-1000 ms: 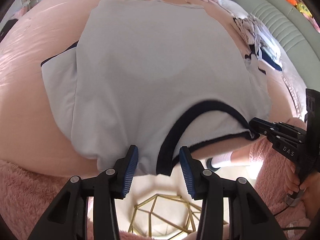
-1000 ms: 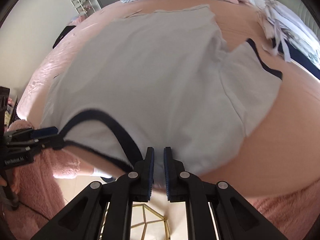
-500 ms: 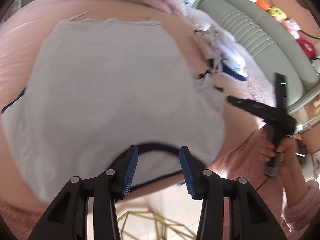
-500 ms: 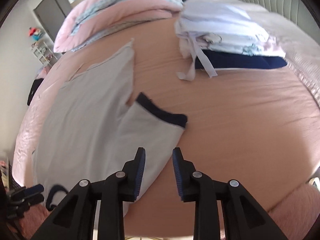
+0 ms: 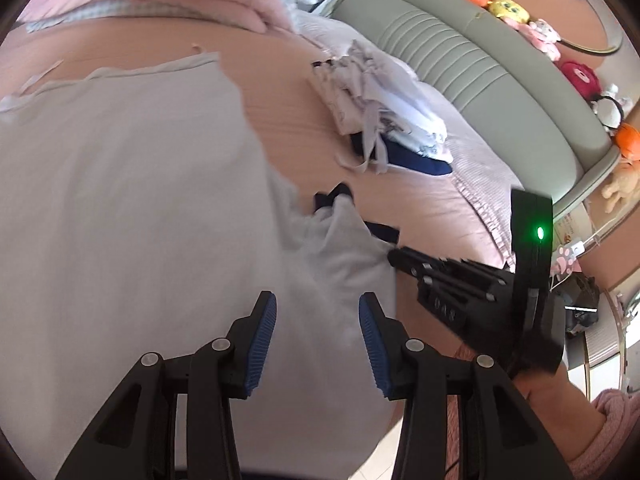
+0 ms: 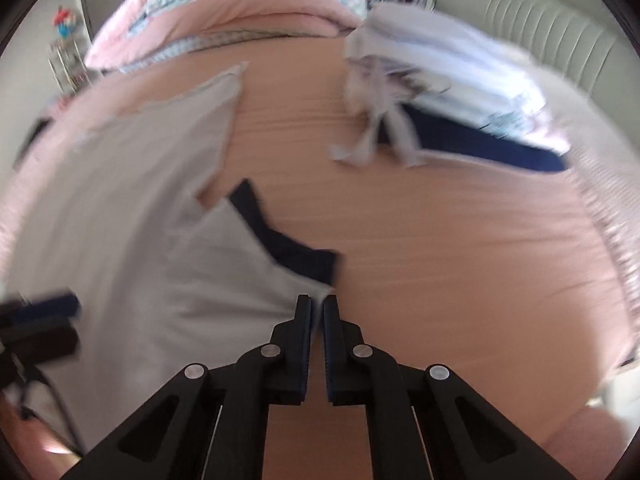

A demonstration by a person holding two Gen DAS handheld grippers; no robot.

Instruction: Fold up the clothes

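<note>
While the grey T-shirt (image 5: 132, 208) lies spread flat on the pink bed sheet (image 6: 460, 240), a pile of folded clothes (image 6: 448, 80) sits at 1 o'clock of it in the right wrist view, white and lilac on a navy piece, with loose ties trailing onto the sheet toward the shirt. Pink quilt (image 6: 248, 12) is bunched along the far side at 12 o'clock, just past the shirt hem. Grey padded headboard (image 5: 472, 64) runs at 2 o'clock in the left view, plush toys (image 5: 516, 8) lined along its top. Shirt sleeve with navy cuff (image 6: 288, 236) sticks out at 3 o'clock of the body, cuff rumpled. Right gripper (image 6: 316, 312) has just been closing, jaws now nearly together and pinching the near sleeve corner; in the left view its tips meet that same fabric. Left gripper (image 5: 318, 316) stands at a medium gap above the shirt body, nothing between the pads. Bare sheet is open between sleeve and pile, also at 3 to 4 o'clock of the sleeve. Bed edge falls away at 6 o'clock, floor below. Person's hand and pink sleeve (image 5: 612, 424) at 4 o'clock
</note>
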